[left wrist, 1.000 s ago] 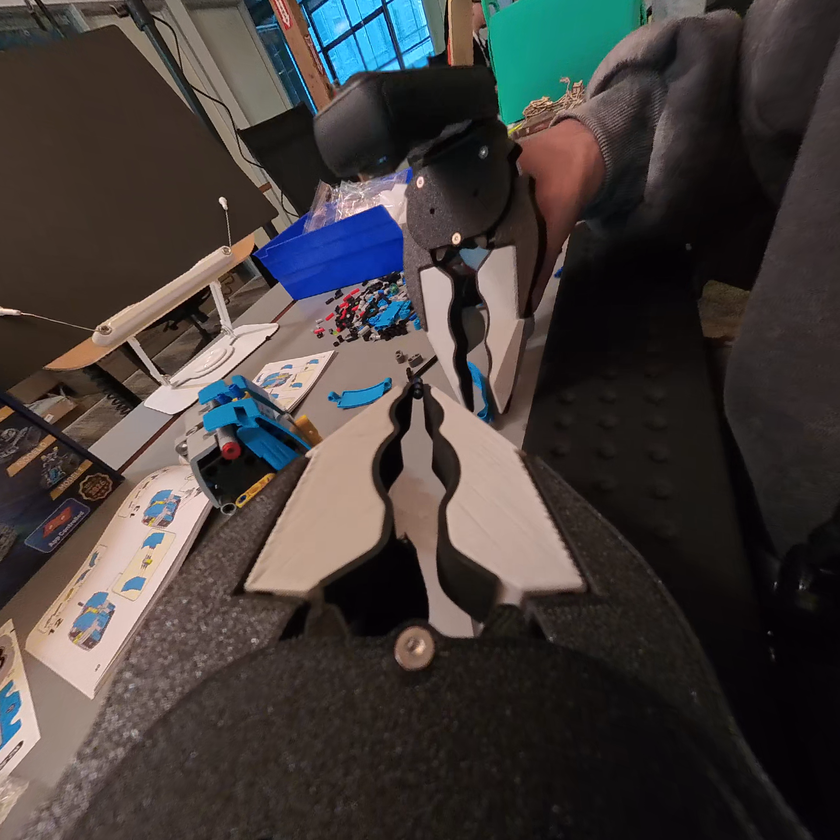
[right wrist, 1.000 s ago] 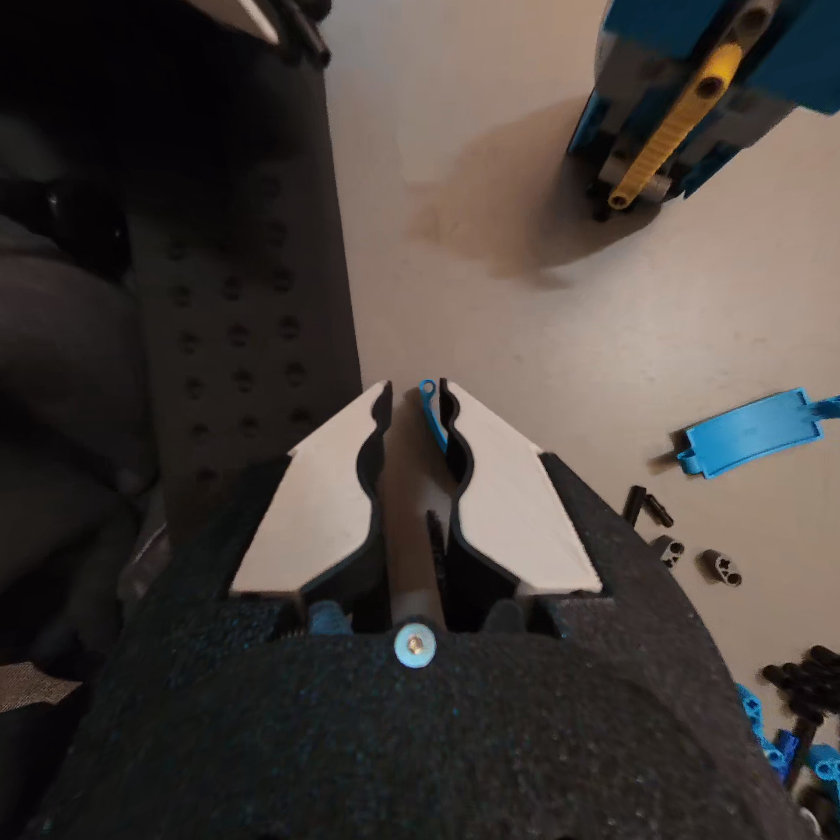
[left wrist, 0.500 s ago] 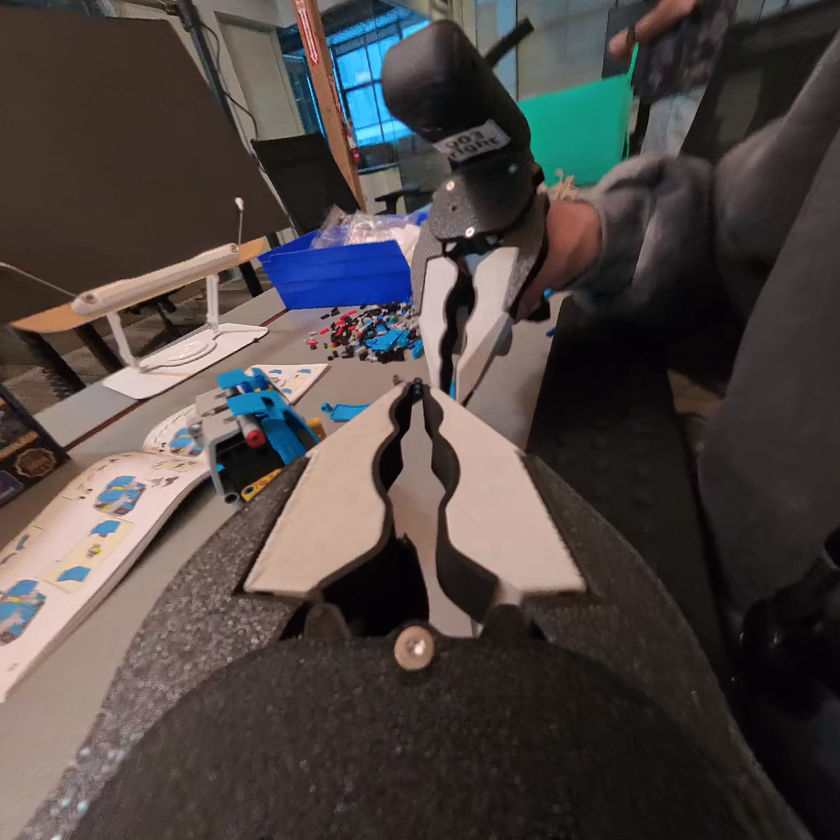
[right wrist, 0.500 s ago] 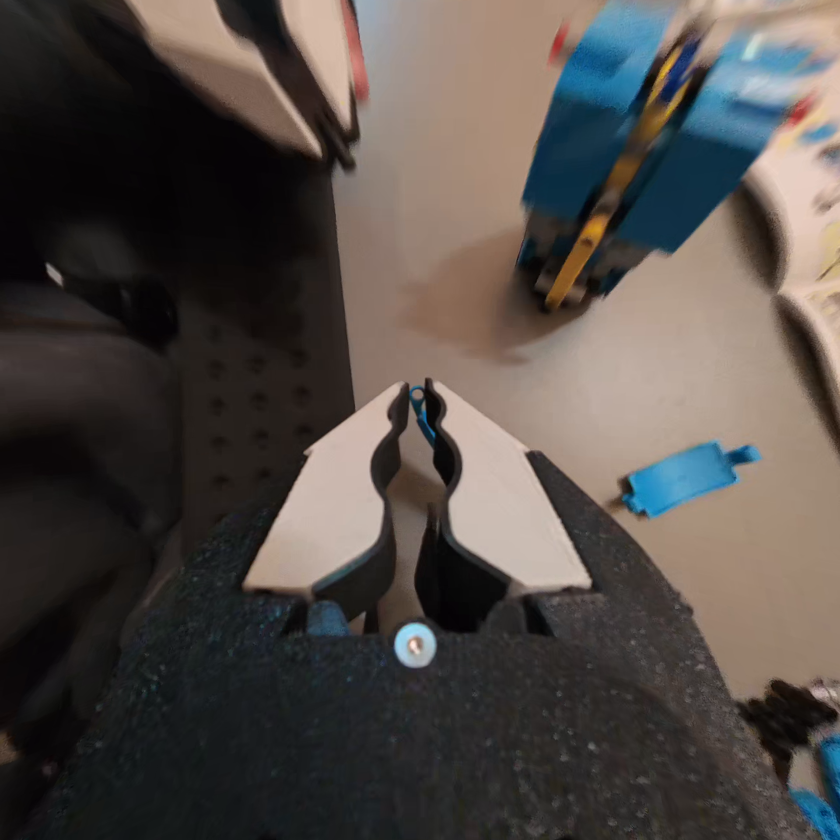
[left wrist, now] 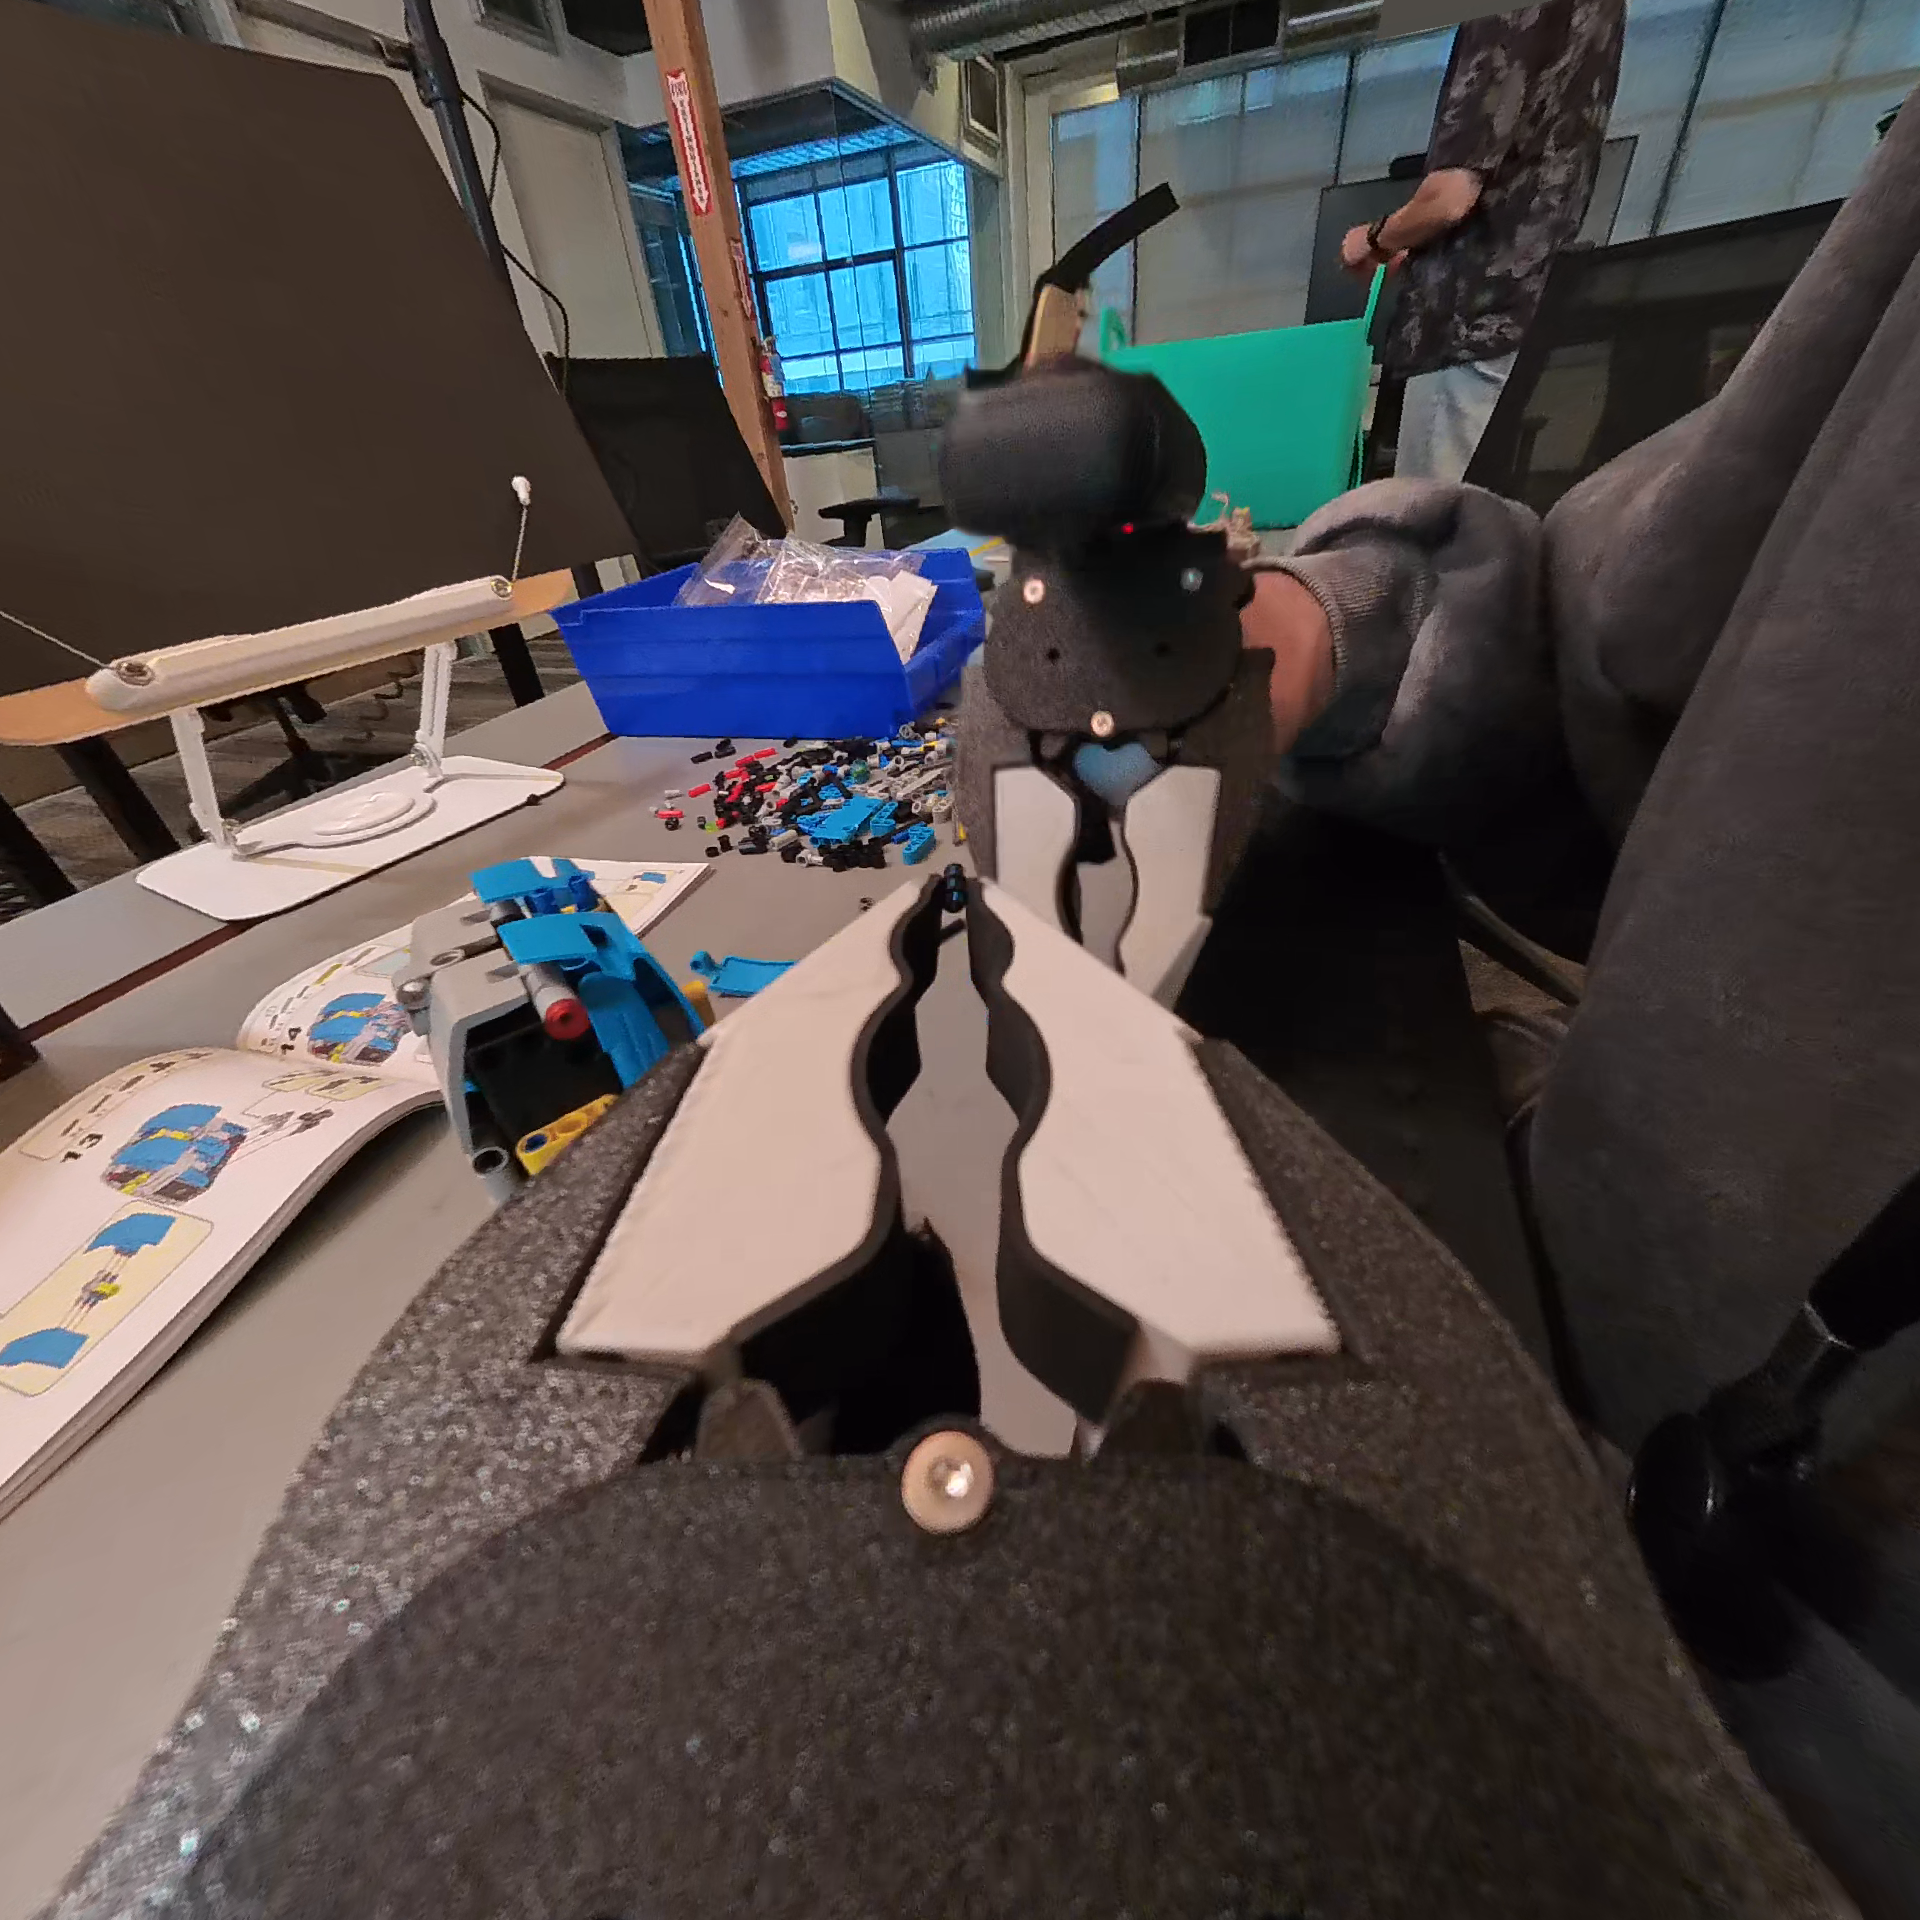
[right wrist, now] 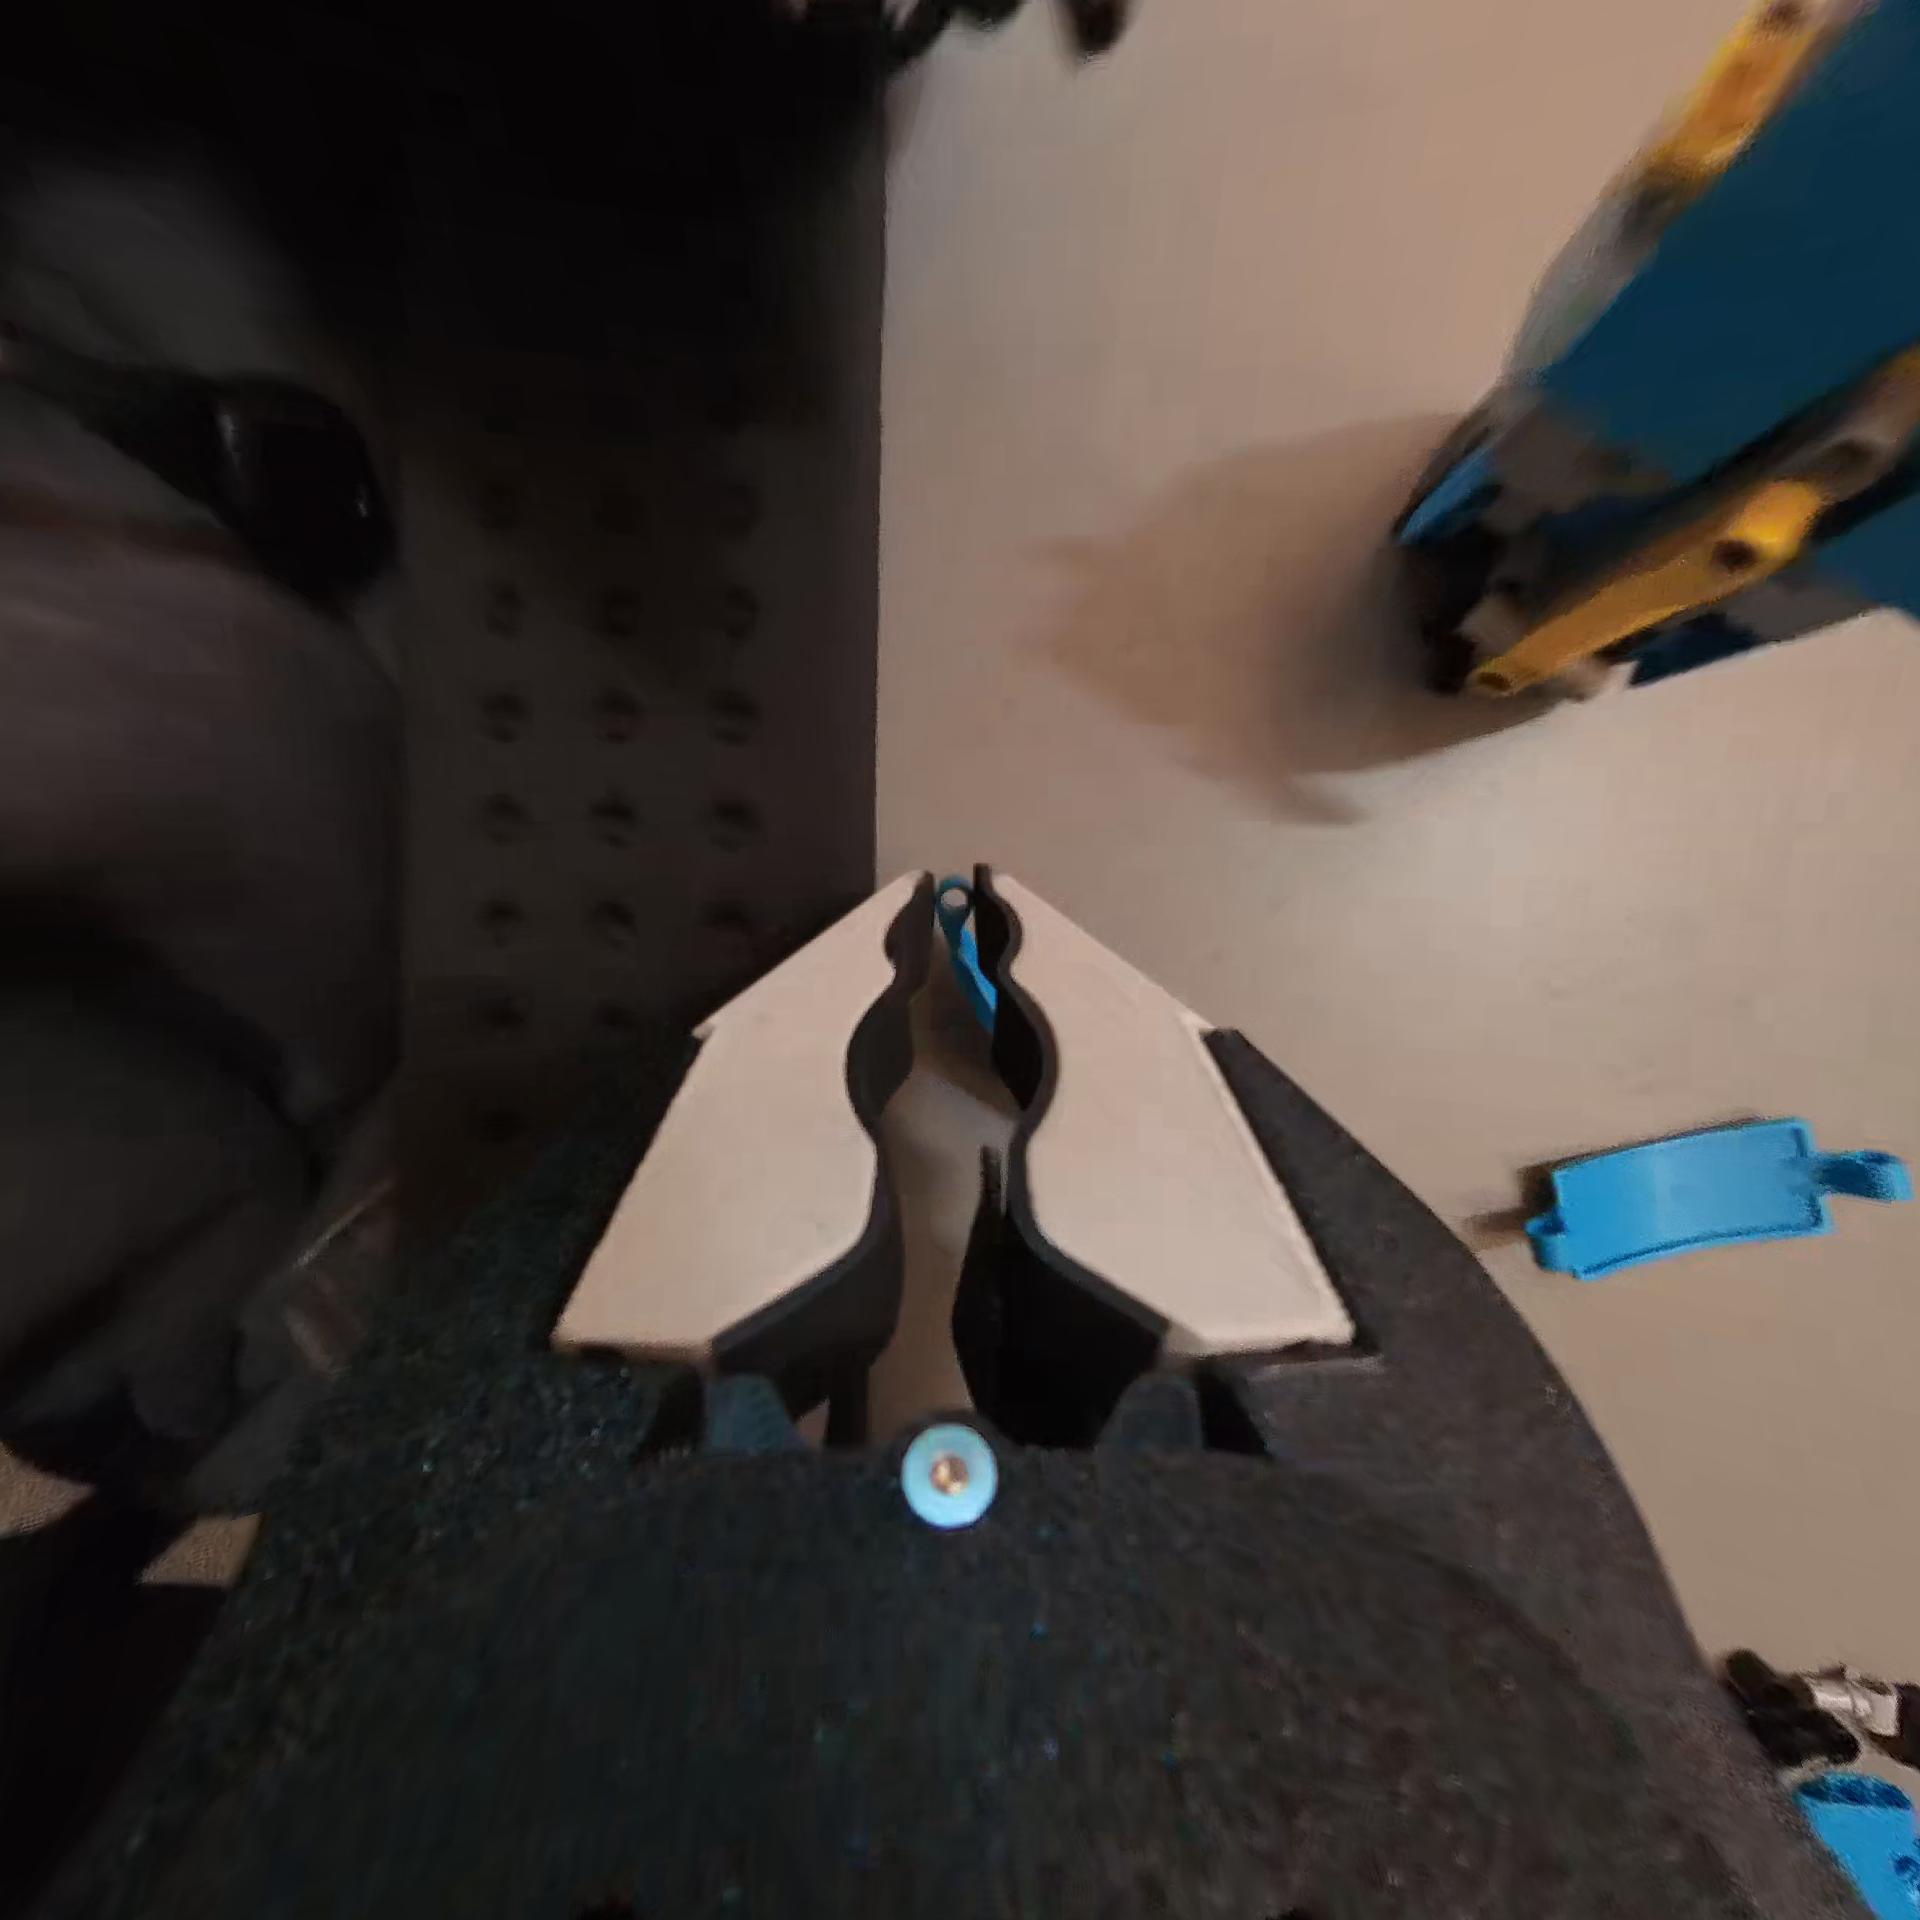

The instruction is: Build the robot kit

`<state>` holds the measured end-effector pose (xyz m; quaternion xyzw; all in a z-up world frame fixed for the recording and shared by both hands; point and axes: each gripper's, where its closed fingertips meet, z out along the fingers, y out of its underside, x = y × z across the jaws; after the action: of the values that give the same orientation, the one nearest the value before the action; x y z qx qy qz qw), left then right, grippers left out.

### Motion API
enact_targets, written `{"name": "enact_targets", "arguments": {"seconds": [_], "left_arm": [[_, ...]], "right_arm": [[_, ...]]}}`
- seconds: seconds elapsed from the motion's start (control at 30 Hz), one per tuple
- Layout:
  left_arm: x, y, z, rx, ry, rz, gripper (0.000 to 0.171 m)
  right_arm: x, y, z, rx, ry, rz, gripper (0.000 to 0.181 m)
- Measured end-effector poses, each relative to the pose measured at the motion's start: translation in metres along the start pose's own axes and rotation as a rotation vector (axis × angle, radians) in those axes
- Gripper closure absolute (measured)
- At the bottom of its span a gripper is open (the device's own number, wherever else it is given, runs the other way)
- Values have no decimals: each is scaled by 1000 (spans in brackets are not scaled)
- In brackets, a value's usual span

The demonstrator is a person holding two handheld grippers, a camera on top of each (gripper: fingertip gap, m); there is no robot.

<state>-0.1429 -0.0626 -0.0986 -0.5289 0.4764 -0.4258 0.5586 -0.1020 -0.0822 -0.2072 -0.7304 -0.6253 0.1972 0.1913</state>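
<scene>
Since 1.0 s ago the right gripper [right wrist: 951, 883] has lifted and turned upright in the left wrist view, and the blue toy model [left wrist: 561, 997] has slid toward the upper right edge of the right wrist view.

Right gripper: jaws narrow, pinching a thin blue curved piece [right wrist: 964, 956] edge-on between the tips, so its looped end pokes out free. It hangs above the bare table [right wrist: 1195, 312], near the dark studded mat [right wrist: 644, 623].

Left gripper [left wrist: 954, 891]: jaws nearly closed on a small black pin [left wrist: 953, 885] at the very tips, held close to the right gripper's fingers.

Second blue curved panel [right wrist: 1704, 1195] lies flat on the table. Loose parts pile [left wrist: 821, 800] sits before a blue bin [left wrist: 769, 665]; open instruction booklet [left wrist: 135, 1174] beside the model. Workshop room, large windows; 1 person stands at back.
</scene>
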Motion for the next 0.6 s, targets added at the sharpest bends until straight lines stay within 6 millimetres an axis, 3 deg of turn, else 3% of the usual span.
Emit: {"name": "enact_targets", "arguments": {"seconds": [0.13, 0.33, 0.6], "left_arm": [[-1, 0, -1, 3, -4, 0, 168], [0, 1, -1, -1, -7, 8, 167], [0, 2, -2, -6, -8, 12, 168]], "right_arm": [[-4, 10, 9, -86, 15, -56, 171], [0, 11, 2, -135, 82, -97, 168], [-1, 15, 10, -152, 50, -70, 176]]}}
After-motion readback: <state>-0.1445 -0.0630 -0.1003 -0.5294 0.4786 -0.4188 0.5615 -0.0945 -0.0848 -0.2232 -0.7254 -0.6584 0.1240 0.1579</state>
